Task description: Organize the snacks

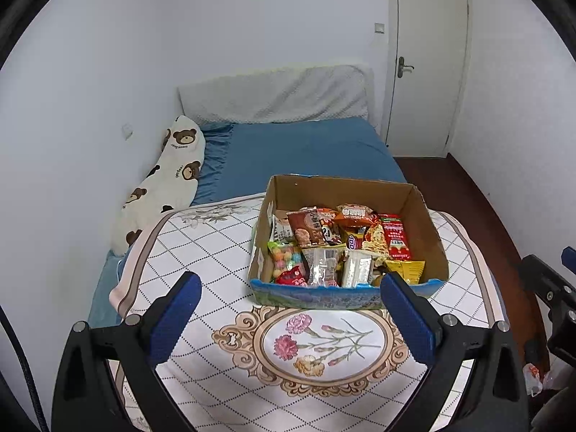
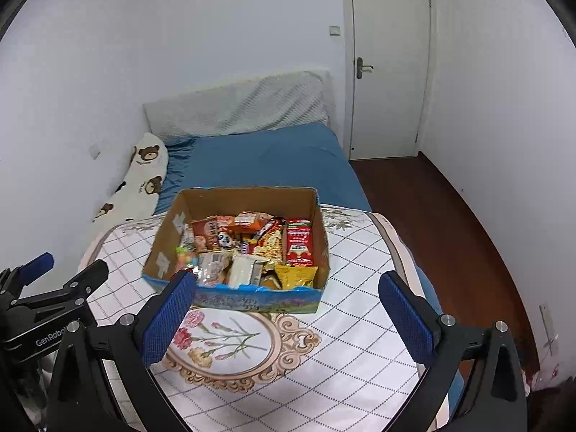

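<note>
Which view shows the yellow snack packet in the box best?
The right wrist view: the yellow snack packet lies unobstructed in the cardboard box. In the left wrist view, a finger of the left hand-held gripper partly covers it.

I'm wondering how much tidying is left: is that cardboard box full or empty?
Fairly full. The cardboard box stands open-topped on the patterned cloth, with snack packets heaped across its whole floor.

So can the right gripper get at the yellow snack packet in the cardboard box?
Probably yes. The right gripper is open and empty, the cardboard box has no lid, and the yellow snack packet lies on top at the near corner.
</note>
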Motion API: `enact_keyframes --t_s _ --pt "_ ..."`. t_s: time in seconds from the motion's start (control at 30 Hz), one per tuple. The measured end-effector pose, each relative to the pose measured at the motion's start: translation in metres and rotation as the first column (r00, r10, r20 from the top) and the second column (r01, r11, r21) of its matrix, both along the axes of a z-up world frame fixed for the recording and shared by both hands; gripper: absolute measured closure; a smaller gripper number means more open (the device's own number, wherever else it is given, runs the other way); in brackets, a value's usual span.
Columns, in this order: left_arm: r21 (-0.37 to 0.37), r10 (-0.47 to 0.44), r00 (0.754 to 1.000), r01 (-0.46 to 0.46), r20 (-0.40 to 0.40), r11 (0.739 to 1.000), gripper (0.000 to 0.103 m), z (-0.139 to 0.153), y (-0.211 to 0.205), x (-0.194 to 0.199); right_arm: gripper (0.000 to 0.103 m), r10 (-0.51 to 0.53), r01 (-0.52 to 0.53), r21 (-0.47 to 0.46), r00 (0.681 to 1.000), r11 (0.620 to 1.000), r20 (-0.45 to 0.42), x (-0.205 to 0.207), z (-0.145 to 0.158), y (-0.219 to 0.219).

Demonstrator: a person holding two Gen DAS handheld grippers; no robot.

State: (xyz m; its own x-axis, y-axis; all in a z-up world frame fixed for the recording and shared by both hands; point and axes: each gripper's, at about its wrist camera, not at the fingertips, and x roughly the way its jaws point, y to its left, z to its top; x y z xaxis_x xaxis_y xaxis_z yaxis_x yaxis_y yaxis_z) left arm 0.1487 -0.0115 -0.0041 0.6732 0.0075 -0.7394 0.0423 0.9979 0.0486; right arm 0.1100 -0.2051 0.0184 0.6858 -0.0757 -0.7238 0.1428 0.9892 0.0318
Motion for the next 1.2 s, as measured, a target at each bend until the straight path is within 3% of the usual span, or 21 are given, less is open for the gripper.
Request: enact_keyframes --t_s 0.4,1.2 --pt "0.009 -0.006 1.000 0.006 -0.028 1.000 0.001 -0.016 -0.007 0.023 0.000 -0.021 0.021 0.002 0.999 1.000 -0.041 0.029 -0.028 -0.007" --pt "0.002 -0.020 0.999 0.020 -0.025 1.000 0.001 -0.012 -0.009 0.021 0.000 -0.025 0.025 0.001 0.999 1.000 -0.041 0.028 -0.029 -0.005"
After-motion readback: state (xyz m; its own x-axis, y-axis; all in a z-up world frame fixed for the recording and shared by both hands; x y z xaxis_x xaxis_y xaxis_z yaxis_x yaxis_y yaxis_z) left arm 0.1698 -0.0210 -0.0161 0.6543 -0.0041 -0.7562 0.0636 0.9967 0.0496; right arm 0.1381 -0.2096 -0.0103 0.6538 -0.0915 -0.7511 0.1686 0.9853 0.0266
